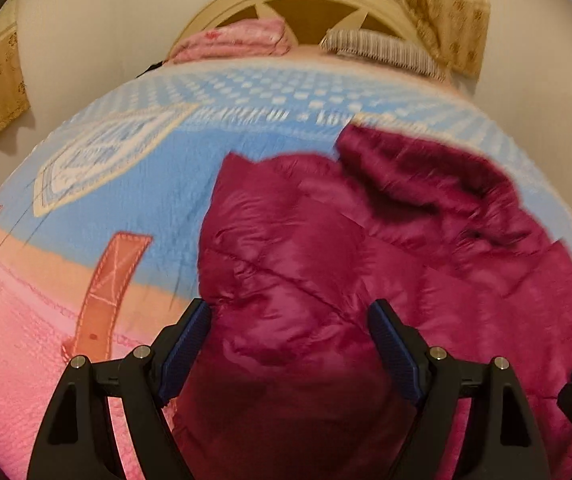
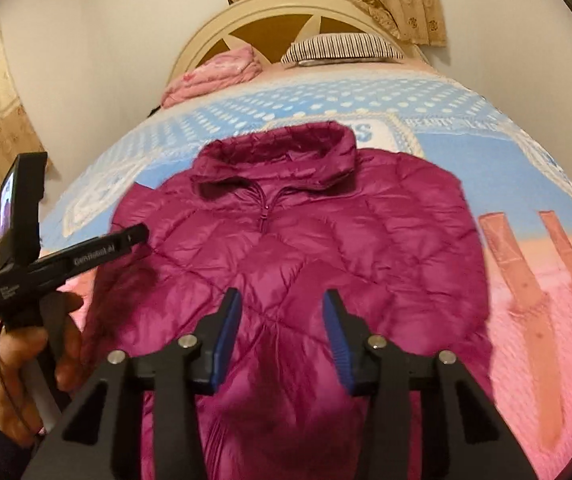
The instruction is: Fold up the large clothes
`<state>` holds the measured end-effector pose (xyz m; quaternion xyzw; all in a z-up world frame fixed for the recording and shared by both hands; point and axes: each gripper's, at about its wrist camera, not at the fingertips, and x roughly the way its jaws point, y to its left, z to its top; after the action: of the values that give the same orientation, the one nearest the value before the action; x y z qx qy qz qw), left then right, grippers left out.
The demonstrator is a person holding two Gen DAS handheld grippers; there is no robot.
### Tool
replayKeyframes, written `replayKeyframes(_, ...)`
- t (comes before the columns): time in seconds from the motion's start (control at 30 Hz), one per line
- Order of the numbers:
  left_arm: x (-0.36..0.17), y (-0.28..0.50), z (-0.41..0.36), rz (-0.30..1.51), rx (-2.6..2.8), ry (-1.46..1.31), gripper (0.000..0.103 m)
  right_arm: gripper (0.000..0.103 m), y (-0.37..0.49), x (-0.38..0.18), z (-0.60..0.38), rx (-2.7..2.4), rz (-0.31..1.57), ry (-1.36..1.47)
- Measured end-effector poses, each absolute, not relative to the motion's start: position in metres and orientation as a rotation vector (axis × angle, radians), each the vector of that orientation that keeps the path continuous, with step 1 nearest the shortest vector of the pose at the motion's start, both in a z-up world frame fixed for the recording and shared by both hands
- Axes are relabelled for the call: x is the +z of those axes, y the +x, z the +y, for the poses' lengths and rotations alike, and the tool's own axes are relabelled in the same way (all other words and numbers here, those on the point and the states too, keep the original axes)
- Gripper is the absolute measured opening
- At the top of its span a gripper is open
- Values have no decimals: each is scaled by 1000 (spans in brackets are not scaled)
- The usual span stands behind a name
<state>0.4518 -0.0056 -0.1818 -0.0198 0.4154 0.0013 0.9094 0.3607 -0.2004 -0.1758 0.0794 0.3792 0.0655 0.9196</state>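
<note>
- Jaws of the right gripper stood apart with nothing between them, poised over the lower body of the magenta puffer jacket.
- Jaws of the left gripper were likewise spread and empty, above the jacket's near left edge (whether either tool touched the fabric could not be told).
- Jacket lay front-up on the patterned blanket, zip closed, its long axis running straight away from both grippers: hem nearest, collar farthest.
- Left edge fell just under the left jaws and the middle under the right, so each side seemed to belong to its own hand for a lengthwise fold.
- Beyond the collar sat a pink pillow, a striped pillow and the headboard.
</note>
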Motion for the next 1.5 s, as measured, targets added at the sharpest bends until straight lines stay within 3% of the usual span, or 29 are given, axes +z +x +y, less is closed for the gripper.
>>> replayKeyframes(0.2,-210,457,6,880,-18,-112,89,46,374,-215,-192,115,829,112)
replayKeyframes(0.53,-223,462,7,924,21,-102,102,45,375,-232,-193,102,811,101)
replayKeyframes(1.3,-221,463,3,927,28,-90,102,46,377,-238,-181,57,815,25)
replayKeyframes(1.5,-186,436,26,892,7,-92,102,50,376,-229,-187,111,834,38)
